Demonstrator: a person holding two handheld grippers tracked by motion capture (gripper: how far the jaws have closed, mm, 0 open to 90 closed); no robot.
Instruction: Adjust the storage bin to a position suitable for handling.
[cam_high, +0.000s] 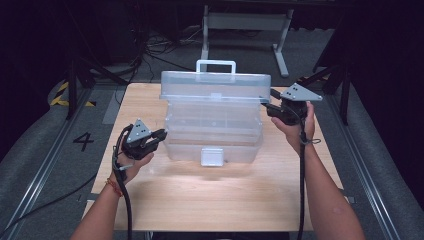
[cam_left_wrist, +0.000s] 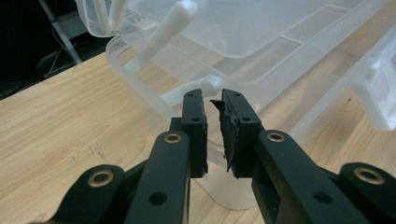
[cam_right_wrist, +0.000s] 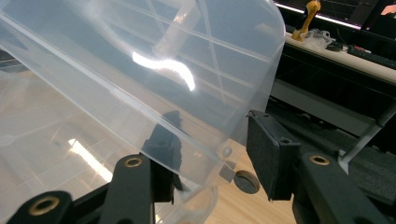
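Note:
A clear plastic box (cam_high: 215, 137) with a white front latch (cam_high: 211, 156) stands mid-table. Its clear lid (cam_high: 215, 85), topped by a white handle (cam_high: 215, 64), is tilted up off the base. My left gripper (cam_high: 162, 135) is at the box's left wall; in the left gripper view it (cam_left_wrist: 212, 105) stands nearly closed, with the box rim (cam_left_wrist: 140, 93) running between the pads. My right gripper (cam_high: 270, 107) is at the lid's right end. In the right gripper view it (cam_right_wrist: 215, 126) straddles the lid's corner (cam_right_wrist: 210, 93): one jaw lies behind the clear plastic, and a gap shows before the other pad (cam_right_wrist: 268, 154).
The wooden table (cam_high: 200, 200) has bare room in front of the box and on both sides. A small dark disc (cam_right_wrist: 246, 181) lies on the wood by the lid's corner. A white metal frame (cam_high: 245, 22) stands on the dark floor beyond the far edge.

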